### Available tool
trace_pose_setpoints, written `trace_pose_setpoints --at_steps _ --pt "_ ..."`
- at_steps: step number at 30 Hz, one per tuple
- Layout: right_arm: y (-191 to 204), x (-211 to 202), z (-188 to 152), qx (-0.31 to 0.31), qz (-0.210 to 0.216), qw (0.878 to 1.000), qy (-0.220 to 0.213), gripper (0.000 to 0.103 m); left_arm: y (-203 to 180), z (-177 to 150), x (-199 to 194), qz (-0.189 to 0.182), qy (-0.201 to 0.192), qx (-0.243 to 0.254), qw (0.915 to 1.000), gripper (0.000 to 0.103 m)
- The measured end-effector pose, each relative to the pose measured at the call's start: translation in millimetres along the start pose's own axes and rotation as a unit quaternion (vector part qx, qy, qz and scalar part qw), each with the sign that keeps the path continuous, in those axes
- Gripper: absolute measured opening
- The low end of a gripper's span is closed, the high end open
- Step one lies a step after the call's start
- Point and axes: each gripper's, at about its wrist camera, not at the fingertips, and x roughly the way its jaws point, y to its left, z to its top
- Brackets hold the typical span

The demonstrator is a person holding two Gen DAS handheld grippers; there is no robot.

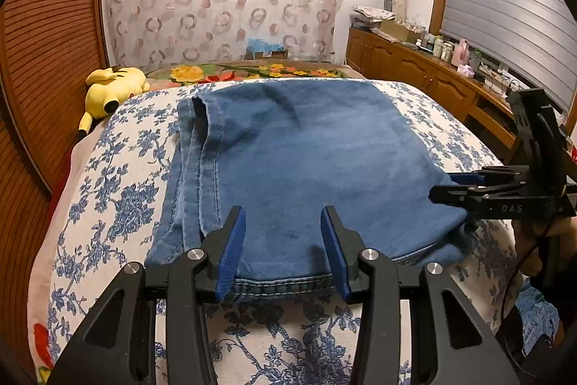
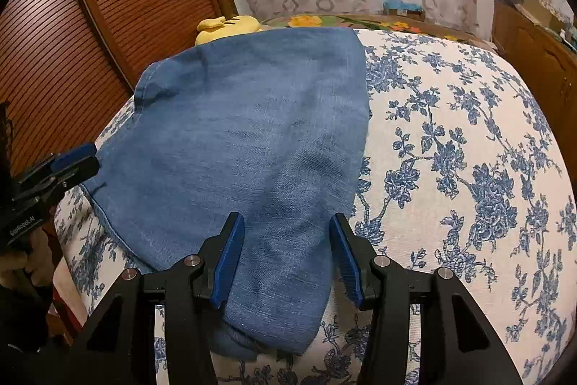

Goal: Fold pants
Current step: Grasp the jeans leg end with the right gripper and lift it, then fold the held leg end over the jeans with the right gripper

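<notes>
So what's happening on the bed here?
A person with tongs in each hand is folding jeans on a floral bedspread. The jeans lie folded over. Both the left tongs and right tongs are open, poised over the jeans' near edge, gripping nothing. A yellow plush lies beside the jeans.

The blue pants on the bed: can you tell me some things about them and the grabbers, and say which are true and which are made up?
1. The pants lie on a sheet with blue flowers. True.
2. The left gripper has its jaws shut tight. False: they stand open over the hem.
3. The right gripper has open jaws over the pants. True.
4. A yellow plush toy sits on top of the pants. False: it lies beside them, near the wooden shutter.
</notes>
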Motion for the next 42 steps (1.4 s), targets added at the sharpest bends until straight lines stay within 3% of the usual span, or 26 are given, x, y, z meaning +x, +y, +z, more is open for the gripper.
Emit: trace_pose_setpoints --at_steps 5,9,12,18,24,32,42 --pt "1.8 0.1 -1.0 0.000 0.003 1.000 -0.005 0.046 2.6 -4.9 4.8 0.002 0.008 -0.002 1.0000 0.044" --pt "6.0 -6.7 0.7 -0.006 0.011 1.000 -0.018 0.017 7.1 -11.1 7.6 0.005 0.015 -0.004 0.9999 0.044" --pt "15.2 -24.5 9.3 -0.022 0.017 0.998 -0.047 0.009 12.8 -15.1 8.6 0.008 0.019 -0.009 0.9998 0.044" --pt "52.4 -59.6 35.2 -0.069 0.040 0.992 -0.099 0.008 21.8 -20.9 5.6 0.009 0.021 -0.016 0.9996 0.044" --pt "93.0 -65.6 50.9 -0.113 0.068 0.984 -0.116 0.007 36.3 -23.6 -9.4 0.016 0.012 -0.032 0.9993 0.044" --pt "131.1 -40.9 64.3 -0.156 0.097 0.977 -0.110 0.007 67.9 -25.2 -42.5 0.038 -0.013 -0.052 0.9978 0.044" --pt "146.8 -18.2 81.4 -0.152 0.119 0.976 -0.097 0.007 92.4 -31.2 -56.8 0.051 -0.027 -0.074 0.9956 0.044"
